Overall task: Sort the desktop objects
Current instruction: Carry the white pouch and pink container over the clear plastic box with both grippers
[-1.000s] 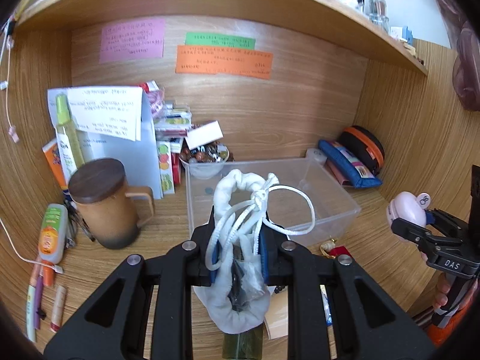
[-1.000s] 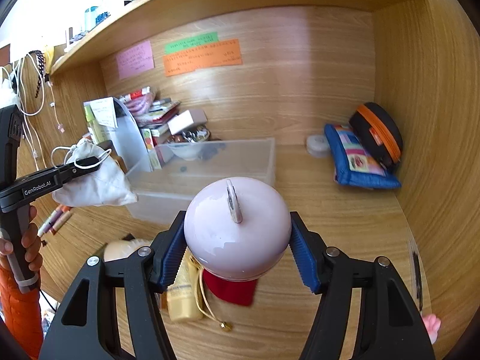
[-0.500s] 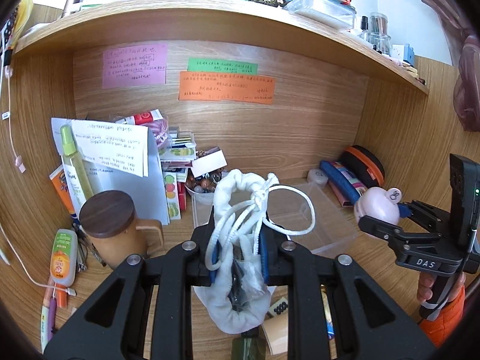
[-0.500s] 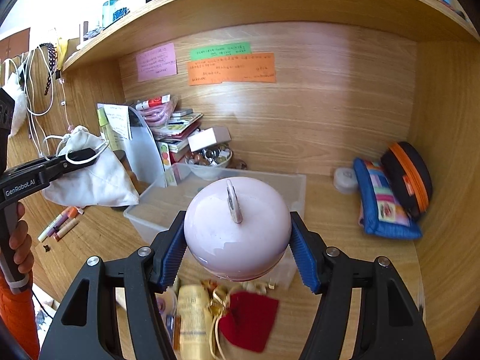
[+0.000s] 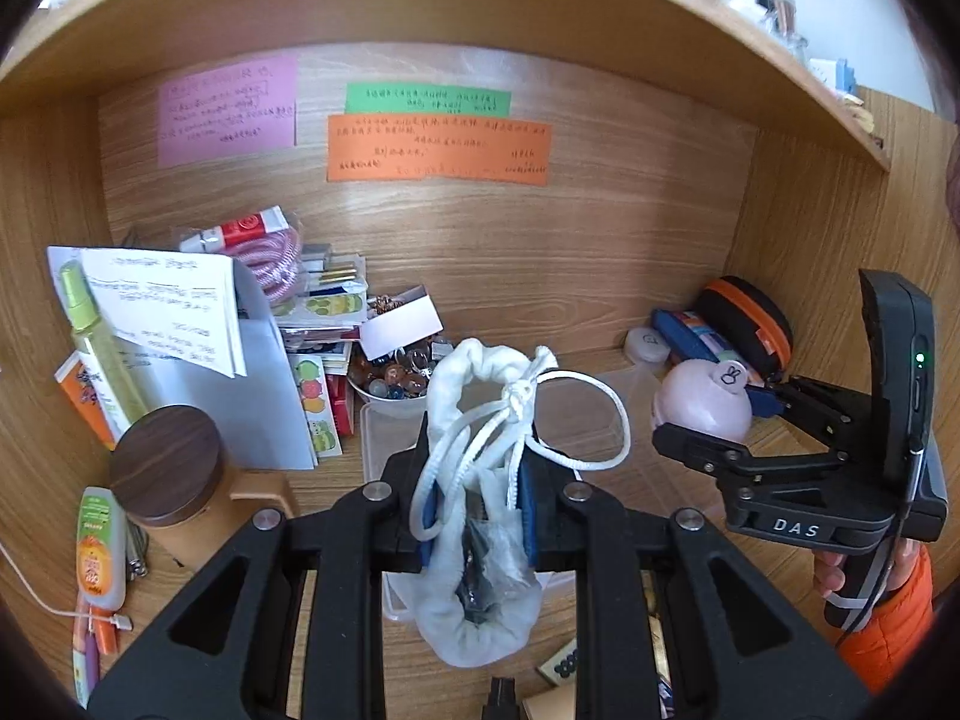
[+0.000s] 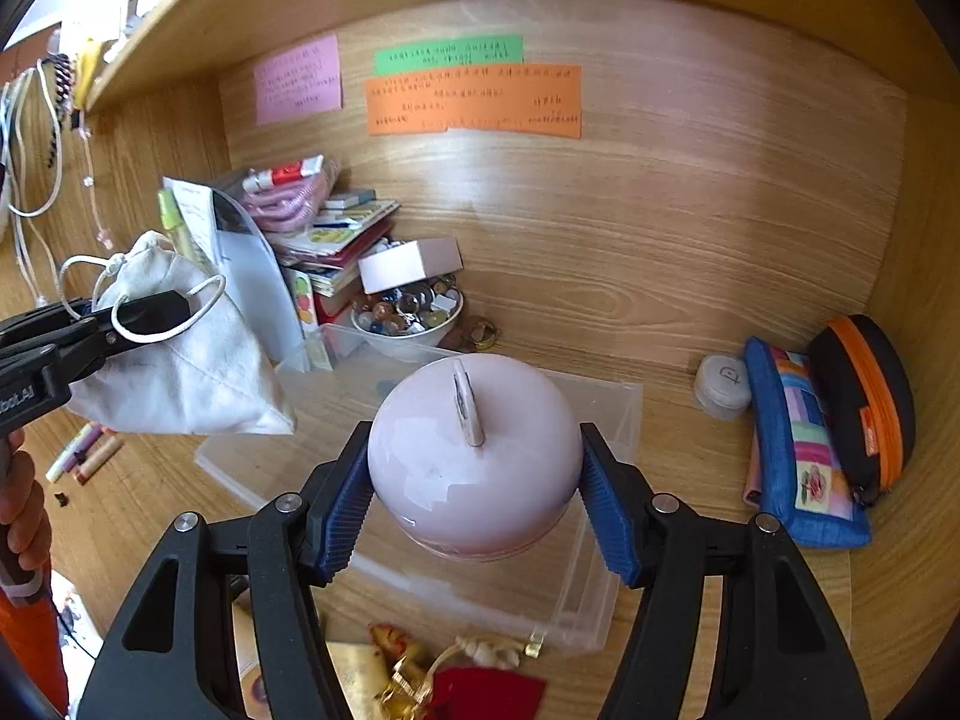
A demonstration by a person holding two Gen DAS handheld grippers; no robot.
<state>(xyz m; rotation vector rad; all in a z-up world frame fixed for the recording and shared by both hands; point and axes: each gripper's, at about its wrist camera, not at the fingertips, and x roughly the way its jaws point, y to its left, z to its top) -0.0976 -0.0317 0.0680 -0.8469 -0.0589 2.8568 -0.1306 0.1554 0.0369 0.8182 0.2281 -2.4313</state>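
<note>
We see a white drawstring pouch (image 5: 474,540) pinched between the blue pads of the left gripper (image 5: 477,519), its gathered neck and knotted white cord (image 5: 576,420) rising above the fingers and its soft body sagging below them. We see a glossy pink dome-shaped case (image 6: 474,456), bearing a small upright tab on top, clamped at its sides by the right gripper (image 6: 477,498). Both are held in the air above a clear plastic bin (image 6: 600,540) that lies open on the wooden desk (image 6: 690,456); the pouch hangs over its left part.
</note>
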